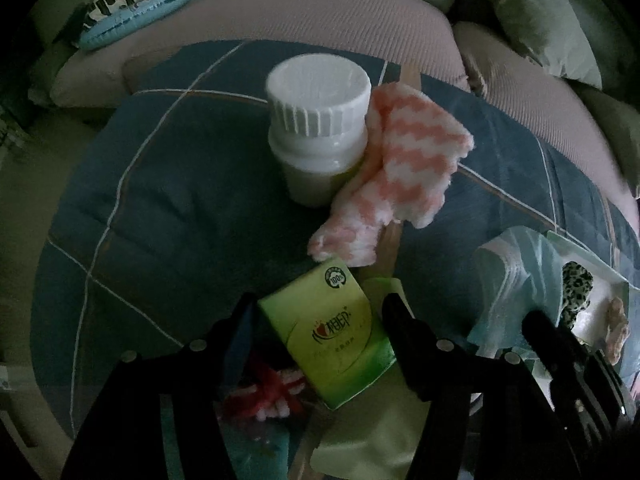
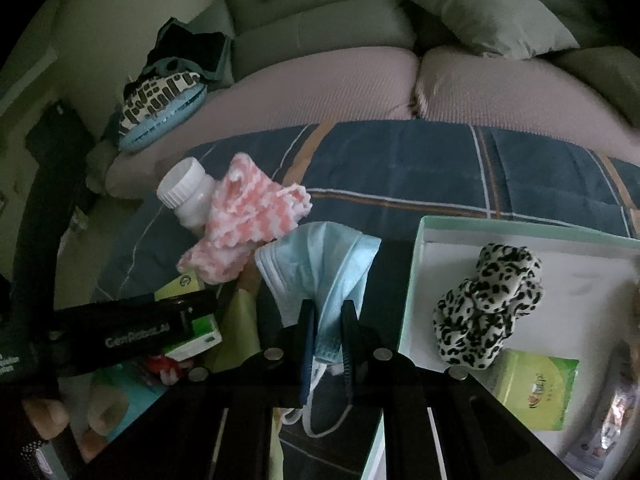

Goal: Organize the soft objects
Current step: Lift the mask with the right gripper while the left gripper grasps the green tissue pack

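Note:
My left gripper (image 1: 320,312) is open around a green tissue pack (image 1: 328,332), fingers on either side and not touching it. A red and white fluffy piece (image 1: 268,392) lies under it. A pink and white zigzag cloth (image 1: 396,172) leans on a white-capped bottle (image 1: 316,128). My right gripper (image 2: 328,320) is shut on a stack of light blue face masks (image 2: 320,268), held just left of the white box (image 2: 416,264). The box holds a leopard-print scrunchie (image 2: 488,300) and another green tissue pack (image 2: 536,392). The left gripper (image 2: 152,320) shows in the right wrist view.
A blue plaid blanket (image 2: 420,164) covers the surface. A pink-grey cushioned sofa edge (image 2: 320,88) lies behind, with green pillows (image 2: 488,8) and a blue patterned cushion (image 2: 160,112). A pale green pouch (image 1: 372,432) lies under the tissue pack.

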`<state>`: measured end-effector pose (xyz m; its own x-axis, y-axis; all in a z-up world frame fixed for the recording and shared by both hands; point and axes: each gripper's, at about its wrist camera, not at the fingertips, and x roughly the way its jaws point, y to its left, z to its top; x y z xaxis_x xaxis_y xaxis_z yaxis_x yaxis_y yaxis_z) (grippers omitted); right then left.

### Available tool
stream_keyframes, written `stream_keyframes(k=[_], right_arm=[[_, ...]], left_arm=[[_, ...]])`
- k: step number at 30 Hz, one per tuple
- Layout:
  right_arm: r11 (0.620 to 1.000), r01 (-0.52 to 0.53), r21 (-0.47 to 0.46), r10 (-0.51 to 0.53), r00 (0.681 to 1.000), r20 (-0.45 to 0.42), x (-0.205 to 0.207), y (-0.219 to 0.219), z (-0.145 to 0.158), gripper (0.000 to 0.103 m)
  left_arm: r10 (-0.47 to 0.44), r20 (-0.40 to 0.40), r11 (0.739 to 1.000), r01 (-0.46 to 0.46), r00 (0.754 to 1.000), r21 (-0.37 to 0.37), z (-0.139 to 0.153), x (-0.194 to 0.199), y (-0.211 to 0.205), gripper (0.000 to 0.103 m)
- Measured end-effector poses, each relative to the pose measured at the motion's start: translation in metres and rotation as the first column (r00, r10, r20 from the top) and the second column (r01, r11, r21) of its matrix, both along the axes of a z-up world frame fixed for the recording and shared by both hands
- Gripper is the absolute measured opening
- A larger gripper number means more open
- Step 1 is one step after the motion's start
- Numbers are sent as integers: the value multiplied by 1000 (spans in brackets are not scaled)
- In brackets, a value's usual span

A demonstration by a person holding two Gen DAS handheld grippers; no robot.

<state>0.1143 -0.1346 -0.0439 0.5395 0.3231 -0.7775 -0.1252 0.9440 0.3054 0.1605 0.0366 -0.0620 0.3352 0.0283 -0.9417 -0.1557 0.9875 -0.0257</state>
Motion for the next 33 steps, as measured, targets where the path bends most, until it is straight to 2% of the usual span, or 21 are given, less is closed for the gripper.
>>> stream_keyframes(k=[8, 15, 24, 33], right_arm=[[1000, 13, 14, -13, 999, 52, -7, -7, 19, 13], [999, 21, 31, -24, 994, 106, -14, -12, 37, 13], [996, 54, 64, -66, 978, 198, -30, -26, 70, 13], [981, 171, 91, -191, 933, 304, -57, -71, 110, 13]], left_arm=[[18, 37, 1000, -18, 999, -9, 14, -6, 9, 65], [40, 129, 998, -35, 991, -46, 45, -17, 15, 65], [50, 284, 995, -22, 958, -100, 93, -36, 14, 65], [11, 408, 986, 59, 913, -158, 126, -49, -5, 65]])
